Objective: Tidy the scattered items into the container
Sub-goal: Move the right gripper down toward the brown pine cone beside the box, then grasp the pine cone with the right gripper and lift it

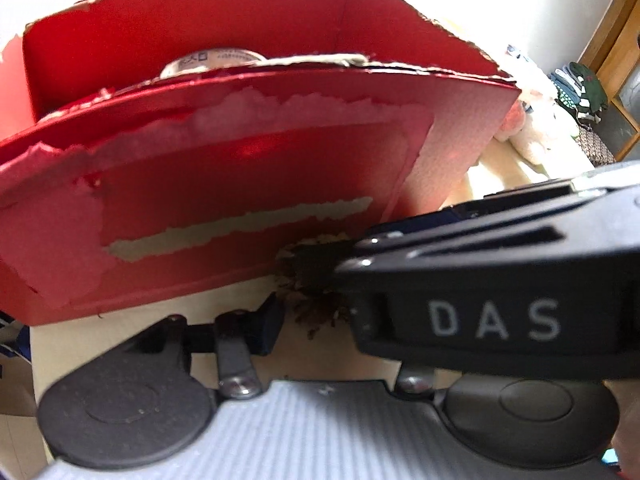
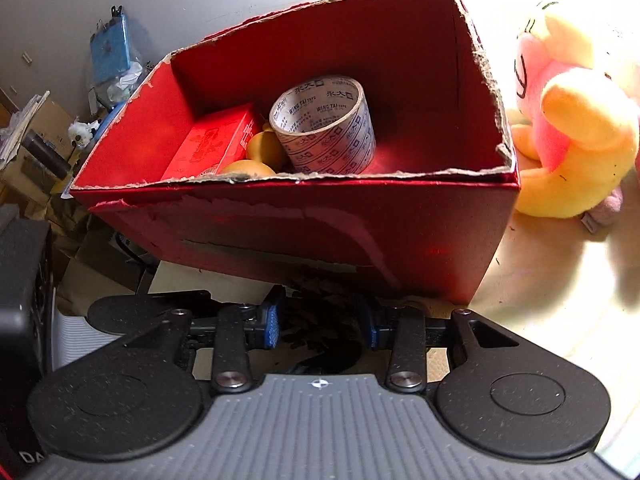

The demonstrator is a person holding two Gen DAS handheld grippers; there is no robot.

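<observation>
A torn red cardboard box (image 2: 360,232) stands on the cream table, right in front of both grippers. Inside it lie a roll of printed tape (image 2: 324,128), a small red carton (image 2: 212,144) and a yellow rounded toy (image 2: 260,152). My right gripper (image 2: 322,324) is shut on a dark brown scruffy clump (image 2: 320,312), low against the box's near wall. In the left wrist view the right gripper (image 1: 344,256) crosses in from the right with the clump (image 1: 312,276) at its tip. My left gripper (image 1: 320,324) is open; only its left finger (image 1: 272,324) shows, clear of the clump.
A yellow and pink plush toy (image 2: 572,120) sits just right of the box. Beyond the table's left edge there are cardboard boxes (image 2: 36,152) and a blue packet (image 2: 110,48). The box's upper rim is ragged, and its near wall rises above both grippers.
</observation>
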